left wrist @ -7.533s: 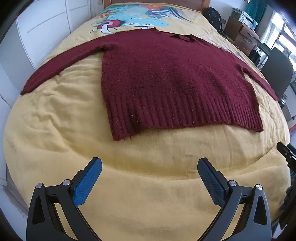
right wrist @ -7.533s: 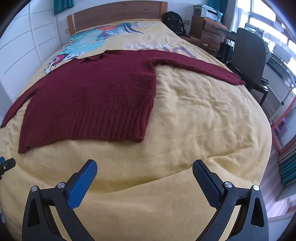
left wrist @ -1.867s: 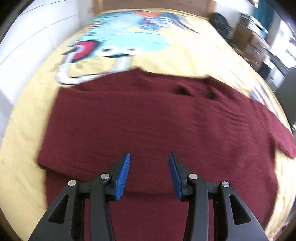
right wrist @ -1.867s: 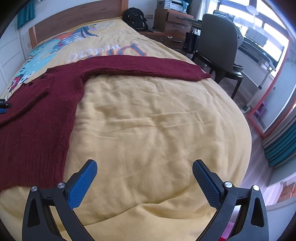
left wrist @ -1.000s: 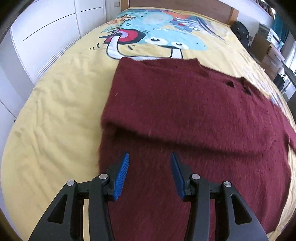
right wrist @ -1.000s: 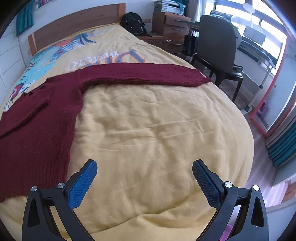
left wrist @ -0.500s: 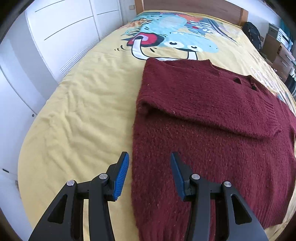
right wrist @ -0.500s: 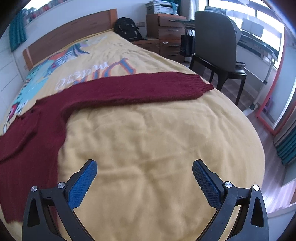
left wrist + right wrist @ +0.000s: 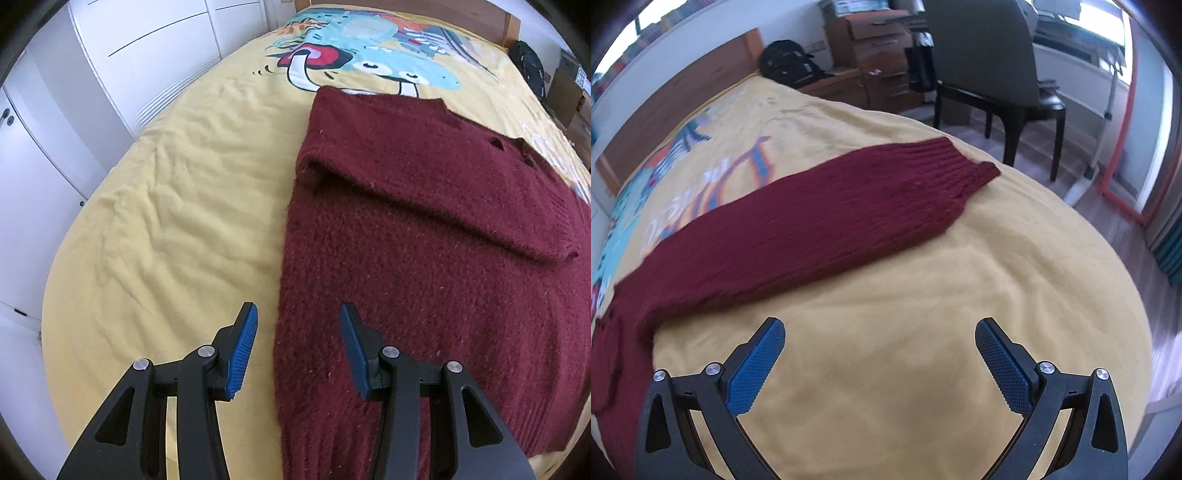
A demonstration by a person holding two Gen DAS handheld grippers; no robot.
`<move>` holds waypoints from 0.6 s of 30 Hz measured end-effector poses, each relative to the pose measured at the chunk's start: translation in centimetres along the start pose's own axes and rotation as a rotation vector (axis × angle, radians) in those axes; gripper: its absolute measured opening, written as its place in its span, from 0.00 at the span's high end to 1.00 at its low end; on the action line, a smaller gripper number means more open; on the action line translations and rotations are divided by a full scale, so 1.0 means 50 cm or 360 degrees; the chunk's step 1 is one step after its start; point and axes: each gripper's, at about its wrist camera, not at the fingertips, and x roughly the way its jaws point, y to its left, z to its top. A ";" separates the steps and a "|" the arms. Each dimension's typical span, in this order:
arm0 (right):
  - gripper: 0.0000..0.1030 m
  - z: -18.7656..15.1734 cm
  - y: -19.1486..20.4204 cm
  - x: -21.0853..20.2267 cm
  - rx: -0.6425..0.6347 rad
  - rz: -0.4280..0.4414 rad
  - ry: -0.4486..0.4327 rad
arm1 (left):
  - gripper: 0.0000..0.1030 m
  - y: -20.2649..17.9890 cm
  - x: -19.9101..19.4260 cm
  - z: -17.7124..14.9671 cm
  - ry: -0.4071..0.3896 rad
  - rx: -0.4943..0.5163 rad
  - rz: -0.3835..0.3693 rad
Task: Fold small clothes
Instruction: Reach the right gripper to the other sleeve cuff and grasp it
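Your left claw (image 9: 297, 325) hangs narrowly parted and empty over the maroon sweater's (image 9: 424, 236) edge on the yellow bed (image 9: 177, 206); your right claw (image 9: 880, 334) gapes wide, empty, short of the outstretched sleeve (image 9: 827, 218).

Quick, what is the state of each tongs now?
Left tongs: partly open, empty, above the sweater edge.
Right tongs: wide open, empty.

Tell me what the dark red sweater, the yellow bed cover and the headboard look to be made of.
Sweater: fuzzy knit, likely wool or acrylic; ribbed cuff and hem, matte fluff standing off the surface. Yellow bed cover: soft woven cloth, probably cotton; matte, fine creases, with a printed cartoon picture. Headboard: wood or wood veneer, by its smooth brown face; the view is too blurred to show grain.
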 end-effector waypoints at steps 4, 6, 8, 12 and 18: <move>0.01 0.028 -0.036 0.036 0.0112 0.0025 0.0012 | 0.60 0.001 0.008 -0.001 0.0026 0.0000 0.0021; 0.03 0.044 -0.046 0.051 0.0131 0.0031 0.0009 | 0.60 -0.001 0.011 -0.003 0.0031 0.0010 0.0028; 0.05 0.059 -0.053 0.064 0.0144 0.0030 0.0009 | 0.60 -0.004 0.014 -0.004 0.0039 0.0023 0.0034; 0.10 0.090 -0.064 0.084 0.0178 0.0034 0.0003 | 0.60 -0.010 0.023 -0.005 0.0056 0.0048 0.0040; 0.27 0.133 -0.088 0.113 0.0269 0.0065 -0.0006 | 0.60 -0.011 0.034 -0.007 0.0072 0.0068 0.0050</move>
